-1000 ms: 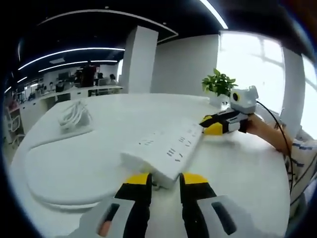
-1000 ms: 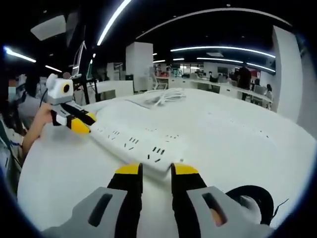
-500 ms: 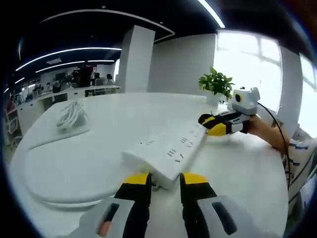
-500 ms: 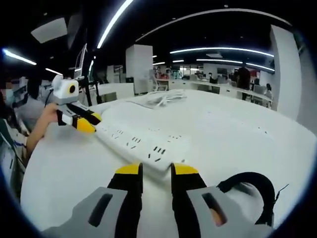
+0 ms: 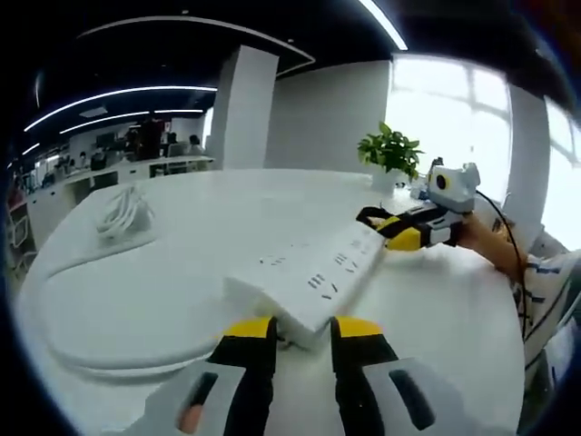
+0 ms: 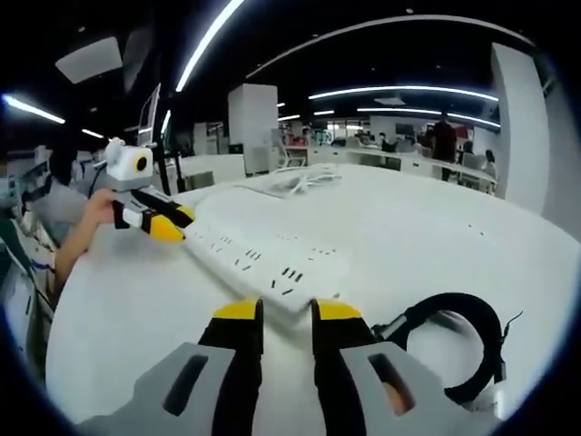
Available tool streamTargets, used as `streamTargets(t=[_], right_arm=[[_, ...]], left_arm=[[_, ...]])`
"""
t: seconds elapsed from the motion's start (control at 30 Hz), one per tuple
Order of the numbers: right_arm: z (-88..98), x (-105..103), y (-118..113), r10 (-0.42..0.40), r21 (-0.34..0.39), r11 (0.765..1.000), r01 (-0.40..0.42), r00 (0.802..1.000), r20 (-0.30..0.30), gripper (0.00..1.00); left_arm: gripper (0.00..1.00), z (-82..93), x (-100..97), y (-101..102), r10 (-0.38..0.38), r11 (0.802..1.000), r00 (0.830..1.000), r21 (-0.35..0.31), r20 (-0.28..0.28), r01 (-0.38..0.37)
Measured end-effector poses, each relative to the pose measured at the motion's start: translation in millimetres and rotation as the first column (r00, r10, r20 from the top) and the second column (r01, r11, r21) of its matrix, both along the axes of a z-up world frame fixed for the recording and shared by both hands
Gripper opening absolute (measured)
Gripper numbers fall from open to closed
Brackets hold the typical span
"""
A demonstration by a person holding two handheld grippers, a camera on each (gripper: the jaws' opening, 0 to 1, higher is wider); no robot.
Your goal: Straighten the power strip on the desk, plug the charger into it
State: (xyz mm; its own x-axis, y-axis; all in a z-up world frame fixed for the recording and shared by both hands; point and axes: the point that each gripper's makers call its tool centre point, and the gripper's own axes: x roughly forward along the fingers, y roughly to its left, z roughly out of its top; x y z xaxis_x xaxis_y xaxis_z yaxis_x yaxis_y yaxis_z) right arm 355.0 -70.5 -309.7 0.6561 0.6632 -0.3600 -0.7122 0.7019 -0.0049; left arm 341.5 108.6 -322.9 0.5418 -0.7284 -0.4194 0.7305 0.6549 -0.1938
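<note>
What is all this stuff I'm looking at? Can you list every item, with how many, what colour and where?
power strip: one, white, flat on the table between the two grippers
table: one, white, round-edged, under everything
white cable: one bundle, white, far side of the table
black cable: one loop, black, on the table by the right hand-held gripper
plant: one, green, far edge of the table by the window
left hand-held gripper: one, yellow-tipped, at one end of the power strip
right hand-held gripper: one, yellow-tipped, at the other end
hand: one, holding the left hand-held gripper
</note>
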Motion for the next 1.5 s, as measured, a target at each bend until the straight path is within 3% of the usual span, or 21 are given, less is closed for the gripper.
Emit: streamTargets(t=[0.33,0.73,1.5], right_arm=[[1.3,-9,-6,-0.025,0.013,1.000,0.025,1.000,0.011,0.20],[1.8,-18,-10,0.018,-0.005,1.000,-0.018,1.000,0.006,0.19],[1.6,-34,-22,0.051,-0.014,0.999,-0.052,0.995,-0.082,0.16]], left_arm=[[0.23,0.6,-6.4,-5,-0.030,1.000,1.000,-0.002,-0.001,0.030],[0.23,0.8,-11.4,-10,-0.059,0.998,0.998,0.007,0.004,0.059],[0.23,-1.7,-23.1,-20,-0.100,0.995,0.995,-0.009,-0.016,0.099]])
